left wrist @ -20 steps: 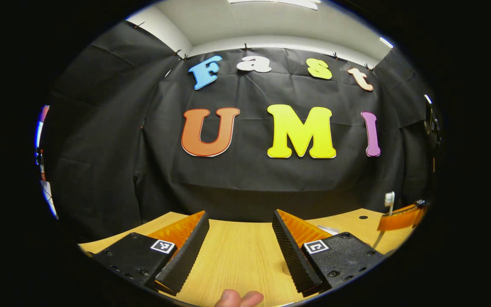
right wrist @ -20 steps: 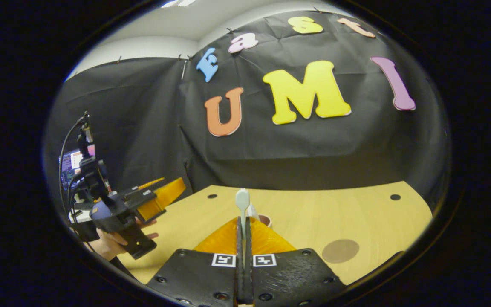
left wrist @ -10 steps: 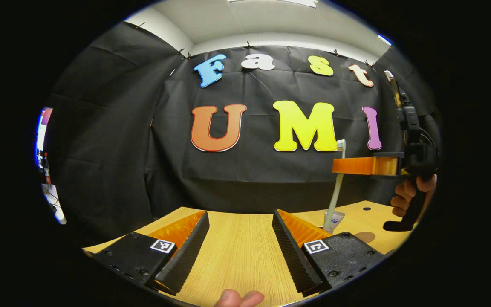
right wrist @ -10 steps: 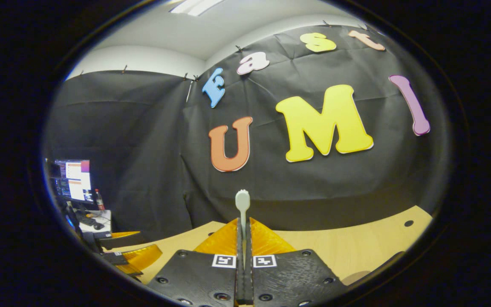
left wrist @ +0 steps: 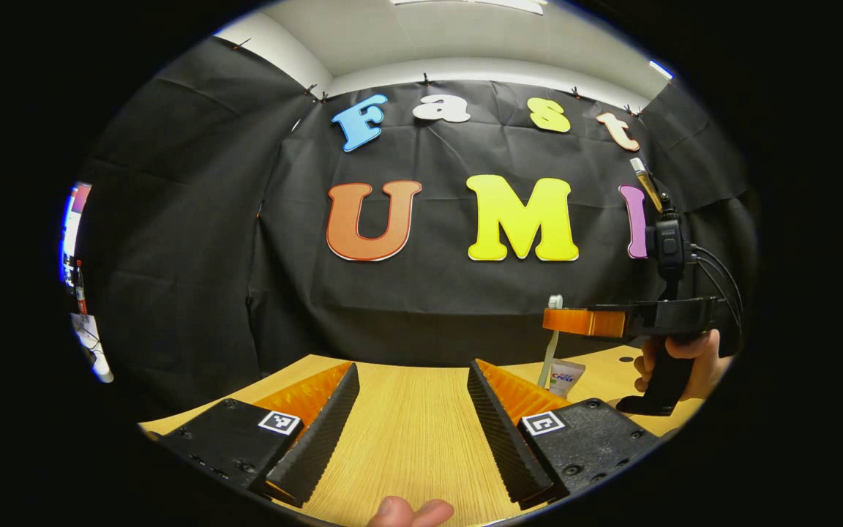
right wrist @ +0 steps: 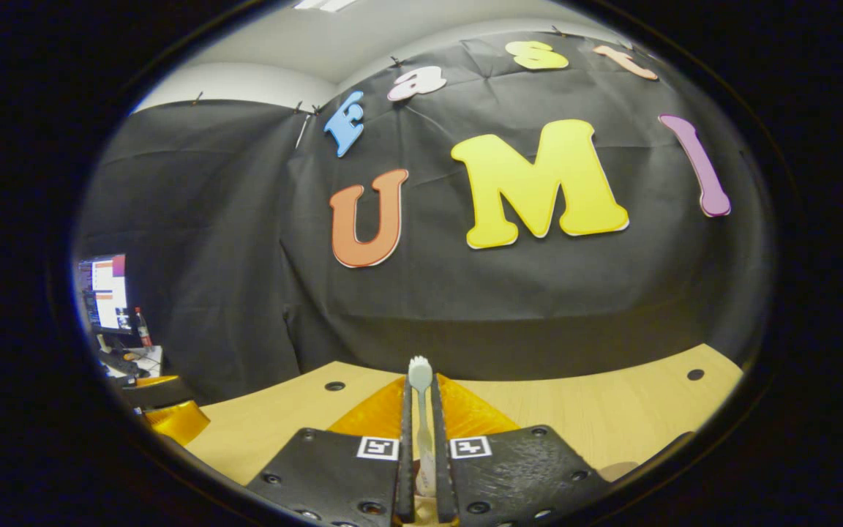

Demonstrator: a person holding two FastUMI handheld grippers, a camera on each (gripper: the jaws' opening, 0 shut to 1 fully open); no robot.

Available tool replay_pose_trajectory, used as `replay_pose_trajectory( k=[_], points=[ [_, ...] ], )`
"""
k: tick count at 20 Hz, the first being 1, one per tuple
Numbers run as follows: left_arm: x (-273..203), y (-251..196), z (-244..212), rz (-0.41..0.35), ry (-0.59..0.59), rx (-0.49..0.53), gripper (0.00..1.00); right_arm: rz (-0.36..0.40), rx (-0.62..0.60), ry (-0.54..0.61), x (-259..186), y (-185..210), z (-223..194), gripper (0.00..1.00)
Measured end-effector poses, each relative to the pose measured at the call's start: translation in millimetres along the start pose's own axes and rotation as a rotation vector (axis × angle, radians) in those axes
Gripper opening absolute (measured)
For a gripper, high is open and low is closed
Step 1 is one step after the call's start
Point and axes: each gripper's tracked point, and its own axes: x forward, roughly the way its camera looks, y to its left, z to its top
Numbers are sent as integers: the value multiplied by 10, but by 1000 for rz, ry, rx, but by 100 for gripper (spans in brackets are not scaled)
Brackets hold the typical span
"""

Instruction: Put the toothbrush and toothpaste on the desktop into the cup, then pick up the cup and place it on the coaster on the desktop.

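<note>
While the desk (left wrist: 407, 432) lies bare under the idle, wide-open left gripper (left wrist: 410, 410), the right gripper (right wrist: 421, 439) pinches the upright toothbrush (right wrist: 420, 380) above the toothpaste (left wrist: 564, 377); a straight lowering before releasing seems wise, the cup being hidden.

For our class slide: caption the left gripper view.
Open left hand-held gripper above the desktop; right hand-held gripper lowers toothbrush beside toothpaste.

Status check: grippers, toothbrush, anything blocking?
Left gripper open, idle over the desk. Right gripper, jaws slightly parted, toothbrush upright between them, grip unclear. Toothpaste upright below it. Cup hidden. Nothing in the way.
</note>
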Motion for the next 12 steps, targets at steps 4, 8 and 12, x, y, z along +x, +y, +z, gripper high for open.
replay_pose_trajectory(
  k=[4,8,12],
  points=[
    [-3,-52,-38,0,13,-5,94,27,10,-3,-79,32,56,32],
    [-37,-166,9,-15,8,-8,94,26,24,-3,-274,22,141,51],
    [-61,-371,82,-36,15,-1,94,4,0,-25,-602,-108,251,79]
  ],
)
